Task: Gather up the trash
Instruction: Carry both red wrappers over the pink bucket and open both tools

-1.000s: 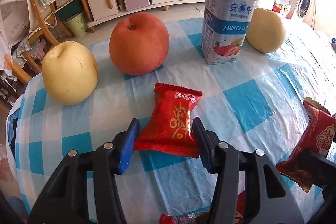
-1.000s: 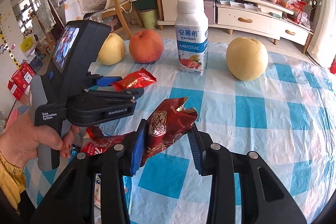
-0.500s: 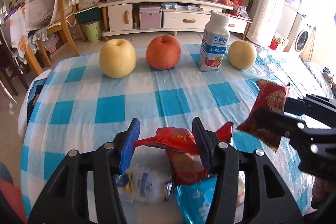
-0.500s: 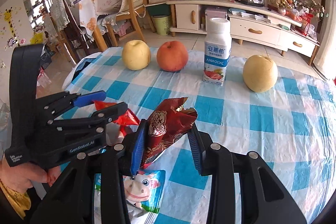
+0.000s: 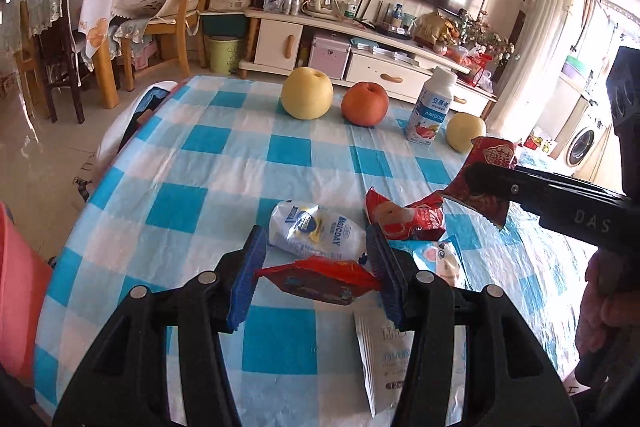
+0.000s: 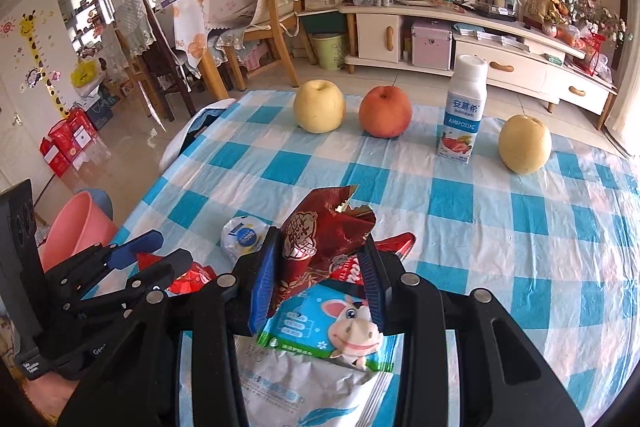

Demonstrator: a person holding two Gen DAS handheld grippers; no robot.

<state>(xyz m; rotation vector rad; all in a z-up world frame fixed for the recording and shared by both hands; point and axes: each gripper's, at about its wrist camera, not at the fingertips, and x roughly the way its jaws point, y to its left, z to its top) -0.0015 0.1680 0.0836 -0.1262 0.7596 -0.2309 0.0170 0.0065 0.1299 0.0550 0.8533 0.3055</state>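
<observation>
Both grippers are loaded. My left gripper (image 5: 318, 277) is clamped across a flat red snack packet (image 5: 320, 279), carried clear of the checked tablecloth (image 5: 208, 139); at far left a pink bin (image 6: 78, 223) stands beside the table, probably where the trash goes, though I can't see inside it. On the cloth ahead lie a white pouch (image 5: 314, 231), a red torn wrapper (image 5: 408, 217), a blue cow-print packet (image 6: 340, 327) and a white sachet (image 5: 378, 359), all still to be collected. My right gripper (image 6: 320, 269) pinches a crumpled dark red wrapper (image 6: 320, 235), also held aloft. Two pieces in hand, at least four remaining. Fruit and the yoghurt bottle (image 6: 462, 111) stay.
</observation>
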